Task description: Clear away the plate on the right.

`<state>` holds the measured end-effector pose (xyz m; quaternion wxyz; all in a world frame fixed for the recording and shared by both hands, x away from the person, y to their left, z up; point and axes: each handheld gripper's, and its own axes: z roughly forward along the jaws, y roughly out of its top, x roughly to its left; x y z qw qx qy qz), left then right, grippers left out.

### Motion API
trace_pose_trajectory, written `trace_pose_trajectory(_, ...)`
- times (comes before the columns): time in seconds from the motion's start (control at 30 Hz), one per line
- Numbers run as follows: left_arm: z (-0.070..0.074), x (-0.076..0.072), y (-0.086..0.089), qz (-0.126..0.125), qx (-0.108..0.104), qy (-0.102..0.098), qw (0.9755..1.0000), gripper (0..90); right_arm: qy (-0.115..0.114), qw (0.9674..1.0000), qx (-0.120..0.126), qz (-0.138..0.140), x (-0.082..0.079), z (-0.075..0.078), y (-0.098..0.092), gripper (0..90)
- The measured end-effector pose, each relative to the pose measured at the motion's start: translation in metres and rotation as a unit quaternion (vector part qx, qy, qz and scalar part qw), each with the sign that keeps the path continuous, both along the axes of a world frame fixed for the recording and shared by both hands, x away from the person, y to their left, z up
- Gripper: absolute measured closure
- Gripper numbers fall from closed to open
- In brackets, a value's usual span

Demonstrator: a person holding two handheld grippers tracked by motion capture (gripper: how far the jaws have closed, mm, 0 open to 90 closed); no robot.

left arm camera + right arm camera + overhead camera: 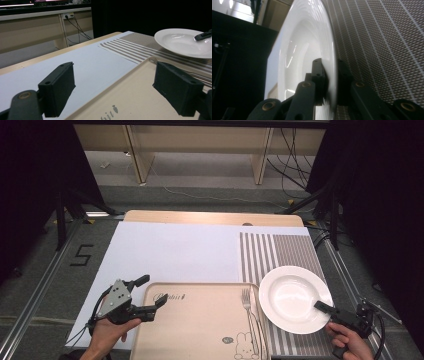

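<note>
Now clamped on plate (292,295) rim by right hand-held gripper (325,308) — tray (200,330) leftward; left hand-held gripper (150,297) gaping, empty.

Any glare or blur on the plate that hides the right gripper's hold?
Right gripper view: plate rim soft and close, streaky glare on its well, yet both jaws visibly clamp the rim. High view: sharp, even light, right gripper on the rim. Left gripper view: mild highlights.

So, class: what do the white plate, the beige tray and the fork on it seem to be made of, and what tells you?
White plate: probably glazed ceramic, glossy, with bright reflections in its bowl and fine rings on its rim.
Beige tray: likely plastic or melamine, matte, with printed lettering and a rabbit picture.
Fork: looks like metal, thin and pale grey; too small to be sure.
</note>
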<state>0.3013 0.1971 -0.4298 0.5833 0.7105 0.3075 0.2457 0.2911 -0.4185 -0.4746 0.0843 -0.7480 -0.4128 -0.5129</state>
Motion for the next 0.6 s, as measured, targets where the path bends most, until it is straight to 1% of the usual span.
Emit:
trace_pose_trajectory(0.03, 0.000, 0.000, 0.000, 0.000, 0.000, 0.000, 1.0000, 16.2, -0.003, 0.9999, 0.009, -0.005, -0.001, 0.002, 0.002, 80.9)
trace_pose_trajectory(0.07, 0.000, 0.000, 0.000, 0.000, 0.000, 0.000, 1.0000, 16.2, -0.007, 0.9999, 0.010, -0.001, -0.002, 0.002, 0.002, 80.9)
trace_pose_trajectory(0.1, 0.000, 0.000, 0.000, 0.000, 0.000, 0.000, 1.0000, 16.2, -0.008, 0.9998, 0.021, -0.003, -0.002, 0.004, 0.004, 81.0)
trace_pose_trajectory(0.13, 0.000, 0.000, 0.000, 0.000, 0.001, 0.000, 1.0000, 16.2, -0.011, 0.9997, 0.024, 0.000, -0.002, 0.005, 0.005, 80.9)
trace_pose_trajectory(0.17, 0.000, 0.000, 0.000, 0.001, 0.001, 0.000, 1.0000, 16.2, -0.022, 0.9996, 0.015, 0.010, -0.003, 0.004, 0.004, 81.0)
trace_pose_trajectory(0.2, 0.000, 0.000, 0.000, 0.001, 0.001, 0.000, 1.0000, 16.2, -0.018, 0.9993, 0.032, -0.002, -0.002, 0.008, 0.007, 81.0)
trace_pose_trajectory(0.23, 0.000, 0.000, 0.000, 0.001, 0.001, 0.000, 1.0000, 16.2, -0.018, 0.9993, 0.032, 0.003, -0.003, 0.009, 0.008, 81.0)
trace_pose_trajectory(0.27, 0.000, 0.000, 0.000, 0.002, 0.001, 0.000, 1.0000, 16.2, -0.011, 0.9992, 0.039, 0.005, -0.003, 0.011, 0.009, 81.1)
trace_pose_trajectory(0.3, 0.000, 0.000, 0.000, 0.002, 0.000, 0.000, 1.0000, 16.2, -0.024, 0.9989, 0.041, 0.004, -0.003, 0.009, 0.010, 81.1)
trace_pose_trajectory(0.33, 0.000, 0.000, 0.000, 0.002, -0.001, -0.001, 1.0000, 16.2, -0.010, 0.9988, 0.048, 0.005, -0.003, 0.010, 0.012, 81.1)
trace_pose_trajectory(0.37, 0.000, 0.000, 0.000, 0.000, -0.004, -0.002, 1.0000, 16.2, -0.018, 0.9987, 0.047, 0.002, -0.002, 0.010, 0.014, 81.0)
trace_pose_trajectory(0.43, 0.000, 0.000, 0.000, 0.001, -0.004, -0.002, 1.0000, 16.2, -0.008, 0.9988, 0.046, 0.010, -0.003, 0.014, 0.017, 81.0)
trace_pose_trajectory(0.47, 0.000, 0.000, 0.000, 0.001, -0.004, -0.002, 1.0000, 16.2, -0.015, 0.9986, 0.049, 0.010, -0.002, 0.013, 0.020, 81.0)
trace_pose_trajectory(0.6, 0.000, 0.000, 0.000, 0.000, -0.004, -0.002, 1.0000, 16.2, -0.014, 0.9978, 0.061, 0.025, 0.000, 0.015, 0.030, 81.1)
